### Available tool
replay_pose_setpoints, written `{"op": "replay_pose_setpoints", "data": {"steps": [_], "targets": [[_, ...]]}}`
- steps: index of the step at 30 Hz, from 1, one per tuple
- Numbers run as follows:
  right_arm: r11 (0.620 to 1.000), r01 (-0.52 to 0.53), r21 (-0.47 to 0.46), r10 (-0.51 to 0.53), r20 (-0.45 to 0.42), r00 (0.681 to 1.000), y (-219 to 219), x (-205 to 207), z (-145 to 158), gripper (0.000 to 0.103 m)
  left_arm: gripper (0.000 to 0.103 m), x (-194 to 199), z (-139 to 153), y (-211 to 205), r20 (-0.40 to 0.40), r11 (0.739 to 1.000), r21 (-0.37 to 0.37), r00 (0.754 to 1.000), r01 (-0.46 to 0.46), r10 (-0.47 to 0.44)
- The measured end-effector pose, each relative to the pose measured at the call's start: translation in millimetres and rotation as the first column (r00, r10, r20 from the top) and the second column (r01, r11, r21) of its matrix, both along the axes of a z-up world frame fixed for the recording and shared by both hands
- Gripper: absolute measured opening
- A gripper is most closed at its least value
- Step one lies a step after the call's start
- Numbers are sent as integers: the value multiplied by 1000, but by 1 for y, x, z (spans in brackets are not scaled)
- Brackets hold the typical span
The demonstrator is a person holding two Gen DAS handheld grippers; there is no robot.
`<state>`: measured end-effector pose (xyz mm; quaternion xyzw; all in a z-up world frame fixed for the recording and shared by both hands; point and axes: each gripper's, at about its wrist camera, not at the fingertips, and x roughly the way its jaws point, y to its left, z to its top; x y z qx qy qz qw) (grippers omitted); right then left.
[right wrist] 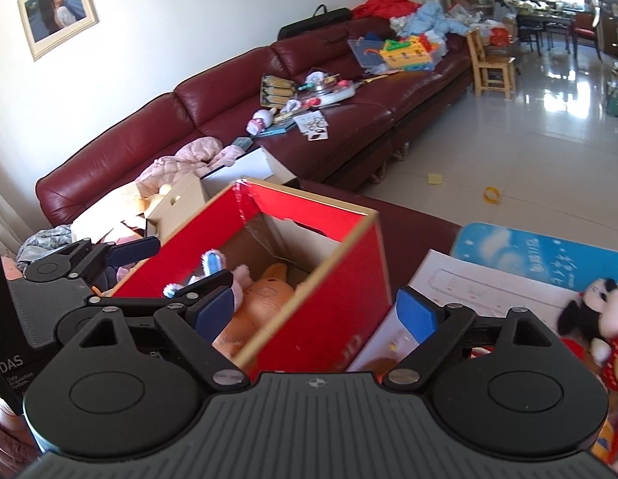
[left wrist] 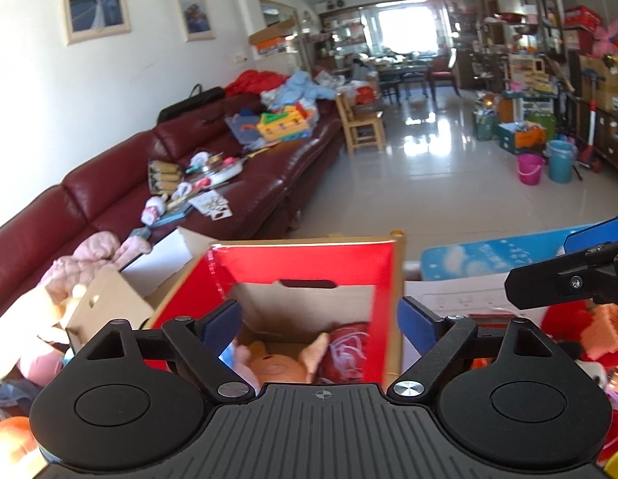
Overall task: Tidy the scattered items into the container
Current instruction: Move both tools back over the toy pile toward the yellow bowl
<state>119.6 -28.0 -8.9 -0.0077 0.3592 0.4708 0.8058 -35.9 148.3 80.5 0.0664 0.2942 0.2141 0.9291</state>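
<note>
Fingers [left wrist: 223,325] of both grippers spread, empty, above red box [left wrist: 309,263]; orange plush [right wrist: 265,291] inside.

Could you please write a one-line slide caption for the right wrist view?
Right gripper open over the red cardboard box already holding plush toys, with a mouse plush waiting beside it.

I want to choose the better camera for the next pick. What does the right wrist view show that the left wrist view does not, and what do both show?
Only the right wrist view: a black-and-white mouse plush toy in a red dress, a yellow ring on the floor.

Only the left wrist view: a pink plastic bucket beside a blue bucket.

Both: the red cardboard box holding an orange plush toy, the dark red leather sofa, and both claws open, left claw and right claw.
</note>
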Motion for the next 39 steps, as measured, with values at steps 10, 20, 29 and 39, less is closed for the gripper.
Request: {"op": "replay_pose_setpoints", "data": {"steps": [10, 20, 29, 39], "targets": [[994, 106, 0, -106, -33, 994, -84, 0, -21, 92, 94, -2, -24, -64, -43, 994, 0, 994, 105, -105], [974, 224, -45, -227, -114, 967, -159, -13, -75, 94, 94, -8, -82, -125, -143, 974, -49, 963, 221, -226], [946, 296, -133, -320, -241, 916, -200, -24, -141, 94, 94, -14, -134, -170, -247, 943, -123, 911, 308, -330], [934, 307, -181, -348, -281, 895, -212, -30, -167, 94, 94, -9, -154, -183, -307, 932, -165, 882, 321, -358]]}}
